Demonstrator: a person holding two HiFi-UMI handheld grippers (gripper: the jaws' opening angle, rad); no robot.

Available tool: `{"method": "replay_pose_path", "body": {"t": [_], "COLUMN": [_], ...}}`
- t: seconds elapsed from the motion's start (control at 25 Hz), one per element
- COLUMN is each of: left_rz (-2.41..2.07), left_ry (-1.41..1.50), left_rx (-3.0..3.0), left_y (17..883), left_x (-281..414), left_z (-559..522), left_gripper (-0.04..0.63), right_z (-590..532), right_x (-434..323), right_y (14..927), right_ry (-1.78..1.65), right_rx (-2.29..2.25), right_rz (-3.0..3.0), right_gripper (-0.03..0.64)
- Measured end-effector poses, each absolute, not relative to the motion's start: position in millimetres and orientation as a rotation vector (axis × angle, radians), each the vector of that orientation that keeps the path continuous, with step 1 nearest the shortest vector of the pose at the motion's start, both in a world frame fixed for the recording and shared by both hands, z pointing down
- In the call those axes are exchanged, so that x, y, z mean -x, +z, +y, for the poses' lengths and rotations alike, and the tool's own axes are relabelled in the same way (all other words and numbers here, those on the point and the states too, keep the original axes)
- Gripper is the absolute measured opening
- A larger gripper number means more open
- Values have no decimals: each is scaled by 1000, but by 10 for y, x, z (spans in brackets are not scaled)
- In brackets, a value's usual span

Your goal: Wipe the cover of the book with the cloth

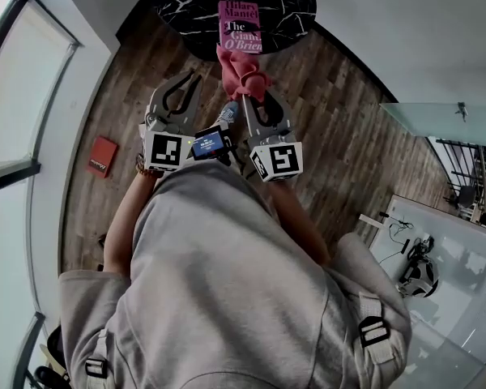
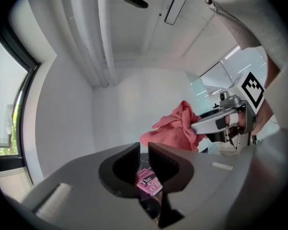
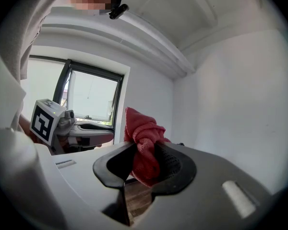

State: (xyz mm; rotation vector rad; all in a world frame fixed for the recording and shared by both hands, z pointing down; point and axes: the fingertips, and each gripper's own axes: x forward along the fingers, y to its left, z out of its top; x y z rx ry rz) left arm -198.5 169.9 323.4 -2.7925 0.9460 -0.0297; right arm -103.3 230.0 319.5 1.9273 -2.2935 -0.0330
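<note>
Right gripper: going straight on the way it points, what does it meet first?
Probably the white wall: past the right gripper and its clamped pink cloth, the right gripper view shows only wall. The book and black table seem to lie below that line; depth unclear.

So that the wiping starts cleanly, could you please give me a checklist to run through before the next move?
1. Cloth gripped by the right gripper: ok, jaws shut on it.
2. Book lying cover up on the table: ok.
3. Cloth touching the cover: not ok, it is held up in the air.
4. Left gripper free: ok, narrow gap, nothing in it.
5. Book steadied: not ok, neither gripper touches it.
</note>
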Motion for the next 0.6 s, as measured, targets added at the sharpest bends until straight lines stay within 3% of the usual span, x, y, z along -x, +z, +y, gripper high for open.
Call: {"method": "replay_pose_path", "body": {"t": [0.6], "left_rz": [1025], "left_ry": [-76], "left_rx": [2754], "left_y": [3269], "left_x": [2114], "left_z": [1707], "left_gripper": [35], "right_z": [2277], "right_x": [1063], "right_y": [3298], "right_ry": [16], "right_rx": [-1883], "right_rz": [-2320], "right_gripper": [118]}}
